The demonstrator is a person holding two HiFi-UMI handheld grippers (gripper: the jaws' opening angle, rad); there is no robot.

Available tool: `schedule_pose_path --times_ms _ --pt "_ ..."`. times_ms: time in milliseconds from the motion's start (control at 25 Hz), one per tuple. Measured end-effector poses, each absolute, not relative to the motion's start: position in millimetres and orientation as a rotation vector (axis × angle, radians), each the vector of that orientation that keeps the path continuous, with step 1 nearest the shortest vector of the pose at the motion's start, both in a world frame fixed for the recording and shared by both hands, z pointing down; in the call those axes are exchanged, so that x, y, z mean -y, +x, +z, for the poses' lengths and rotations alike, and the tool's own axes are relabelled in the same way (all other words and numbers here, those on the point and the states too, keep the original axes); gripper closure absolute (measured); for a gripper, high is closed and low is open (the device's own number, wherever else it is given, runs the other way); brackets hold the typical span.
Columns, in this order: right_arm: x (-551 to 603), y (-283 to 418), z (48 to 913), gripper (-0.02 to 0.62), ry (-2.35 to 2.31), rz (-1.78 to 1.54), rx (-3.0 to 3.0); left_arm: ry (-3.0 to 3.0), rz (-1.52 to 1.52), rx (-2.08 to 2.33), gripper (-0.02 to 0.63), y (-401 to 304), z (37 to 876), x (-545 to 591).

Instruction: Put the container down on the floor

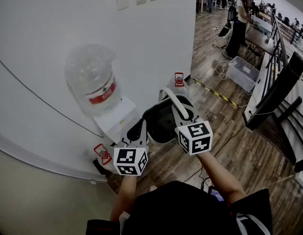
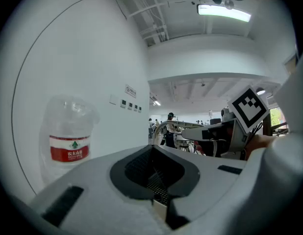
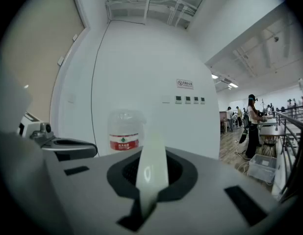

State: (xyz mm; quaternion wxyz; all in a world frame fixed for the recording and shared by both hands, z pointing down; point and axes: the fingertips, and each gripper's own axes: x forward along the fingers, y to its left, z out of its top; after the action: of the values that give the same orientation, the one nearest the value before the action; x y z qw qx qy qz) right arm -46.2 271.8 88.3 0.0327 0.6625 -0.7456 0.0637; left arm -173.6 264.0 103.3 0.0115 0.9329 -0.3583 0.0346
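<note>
A black mesh container (image 1: 161,120) with a white hoop handle (image 1: 172,101) hangs in the air in front of the water dispenser (image 1: 114,120). My right gripper (image 1: 175,112) is shut on the handle, which shows as a white strip (image 3: 150,170) between its jaws. My left gripper (image 1: 141,127) sits at the container's left rim. Black mesh (image 2: 156,180) fills the gap between its jaws, so it appears shut on the rim. The other gripper's marker cube (image 2: 248,107) shows at the right of the left gripper view.
A big clear water bottle (image 1: 90,80) with a red label stands inverted on the dispenser against the white wall. Wooden floor (image 1: 249,155) lies below and to the right. Farther off are a clear plastic bin (image 1: 243,72), floor cables, a standing person (image 1: 238,26) and a black stair rail (image 1: 279,89).
</note>
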Motion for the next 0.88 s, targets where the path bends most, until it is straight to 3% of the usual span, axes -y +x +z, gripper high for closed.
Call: schedule_pose_path --times_ms 880 --pt "-289.1 -1.6 92.2 0.566 2.034 0.197 2.316 2.88 0.081 1.153 0.588 -133.4 106.3 -278.3"
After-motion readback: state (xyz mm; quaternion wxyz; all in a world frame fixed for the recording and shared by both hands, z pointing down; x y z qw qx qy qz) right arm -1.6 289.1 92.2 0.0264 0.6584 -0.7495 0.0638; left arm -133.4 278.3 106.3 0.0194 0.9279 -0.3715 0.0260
